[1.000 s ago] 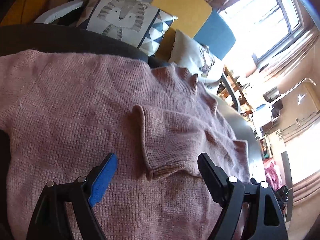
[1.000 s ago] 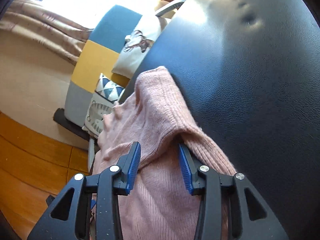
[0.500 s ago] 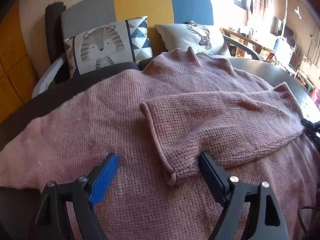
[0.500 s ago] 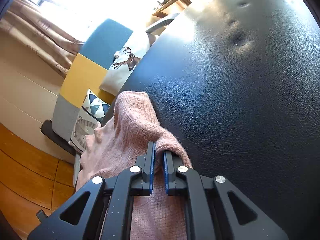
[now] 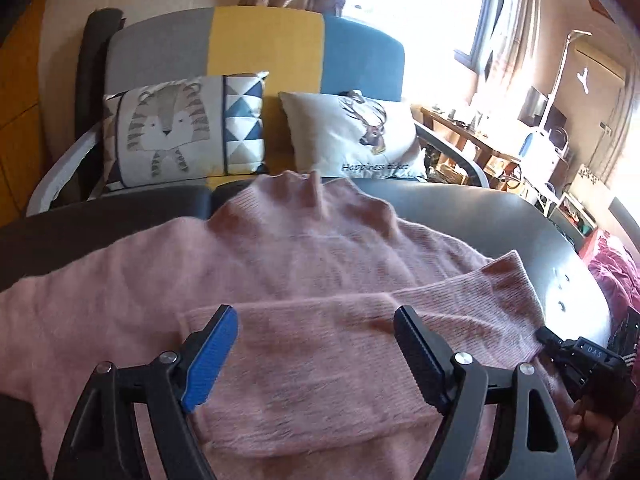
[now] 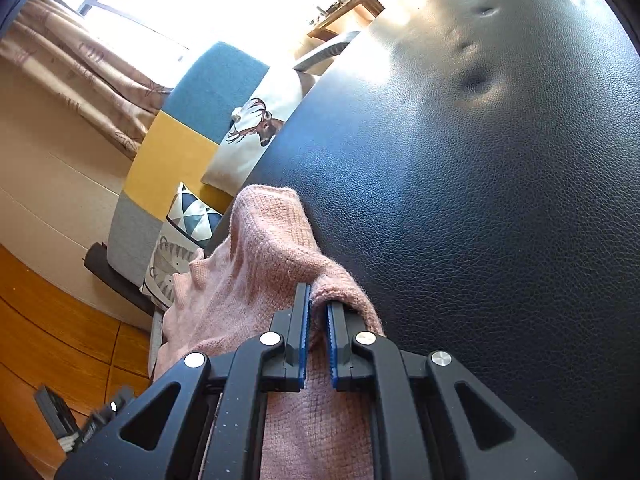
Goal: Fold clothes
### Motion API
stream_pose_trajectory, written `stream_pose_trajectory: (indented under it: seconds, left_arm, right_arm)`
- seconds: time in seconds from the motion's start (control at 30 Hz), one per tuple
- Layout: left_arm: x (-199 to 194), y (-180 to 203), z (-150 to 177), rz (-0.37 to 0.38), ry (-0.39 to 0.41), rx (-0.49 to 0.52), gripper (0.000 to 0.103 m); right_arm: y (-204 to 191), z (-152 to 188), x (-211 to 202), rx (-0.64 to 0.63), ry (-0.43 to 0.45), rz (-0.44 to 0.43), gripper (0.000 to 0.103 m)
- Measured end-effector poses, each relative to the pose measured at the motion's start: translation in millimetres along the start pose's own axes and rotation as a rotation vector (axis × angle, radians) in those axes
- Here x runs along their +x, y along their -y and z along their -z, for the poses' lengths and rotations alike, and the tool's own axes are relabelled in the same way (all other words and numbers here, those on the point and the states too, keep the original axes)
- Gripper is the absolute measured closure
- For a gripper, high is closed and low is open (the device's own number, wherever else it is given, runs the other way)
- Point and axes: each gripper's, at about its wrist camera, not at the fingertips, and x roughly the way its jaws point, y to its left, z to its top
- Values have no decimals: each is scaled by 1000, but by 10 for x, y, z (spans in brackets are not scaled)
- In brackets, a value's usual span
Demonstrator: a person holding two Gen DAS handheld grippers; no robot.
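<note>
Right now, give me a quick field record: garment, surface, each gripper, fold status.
garment: pink sweater, spread flat, collar toward the sofa
surface: black table
sleeve: one sleeve folded across the body
left gripper: open, over the sleeve, holding nothing
right gripper: shut on the sweater's edge, jaws just closed
fold status: partly folded

One pink knitted sweater (image 5: 304,264) lies on one black leather worktop (image 6: 480,200). Two grippers: left gripper (image 5: 316,344), right gripper (image 6: 318,320). One three-coloured sofa (image 5: 256,40) holds two cushions: tiger cushion (image 5: 176,128), deer cushion (image 5: 356,136).
</note>
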Motion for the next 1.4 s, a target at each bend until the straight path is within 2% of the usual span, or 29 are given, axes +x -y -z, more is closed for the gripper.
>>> stream_pose_trajectory:
  seconds: [0.2, 0.27, 0.33, 0.4, 0.47, 0.53, 0.6, 0.73, 0.8, 0.93, 1.07, 1.1, 1.17, 1.23, 1.3, 1.33, 1.4]
  left_arm:
    - [486, 621, -120, 89, -59, 83, 21]
    - [689, 674, -33, 41, -131, 131, 22]
    - [757, 587, 119, -4, -153, 158, 23]
    - [641, 529, 174, 3, -124, 196, 23]
    - [568, 433, 218, -52, -126, 240, 23]
    - [472, 267, 251, -66, -107, 248, 23]
    - [389, 76, 289, -90, -96, 232, 23]
    - [266, -277, 329, -66, -107, 109, 22]
    - [256, -393, 355, -24, -107, 56, 22]
    - [277, -394, 376, -19, -106, 58, 20]
    - [277, -360, 402, -31, -96, 68, 19]
    - [280, -359, 400, -31, -95, 69, 19]
    - [282, -356, 396, -32, -95, 69, 18]
    - [286, -361, 385, -30, -94, 68, 18]
    - [285, -369, 386, -27, -92, 67, 18]
    - [284, -374, 388, -26, -91, 67, 18]
    - [285, -383, 393, -24, -89, 67, 18]
  right_arm:
    - [-8, 13, 5, -12, 2, 5, 97]
    - [-16, 14, 8, -14, 3, 7, 97]
    - [-15, 18, 7, -15, 4, 5, 97]
    - [-15, 23, 7, -15, 5, 4, 97]
    - [-19, 29, 6, -16, 6, 4, 97]
    - [-23, 36, 6, -17, 7, 4, 97]
    - [-27, 42, 4, -18, 9, 4, 97]
    - [-35, 52, -4, -15, 5, 4, 97]
    - [-56, 30, -8, -12, -17, 0, 97]
    - [-183, 25, -147, -30, -81, -30, 85]
    - [-537, 212, -583, -160, -52, 44, 83]
    - [-627, 255, -651, -187, -38, 41, 83]
    - [-857, 300, -613, -266, -45, -16, 83]
    - [-1183, 334, -381, -393, -101, -54, 83]
    - [-1459, 385, -25, -525, -166, -47, 83]
    - [-1561, 410, 152, -575, -200, -48, 88]
    - [-1633, 469, 519, -626, -289, -49, 89]
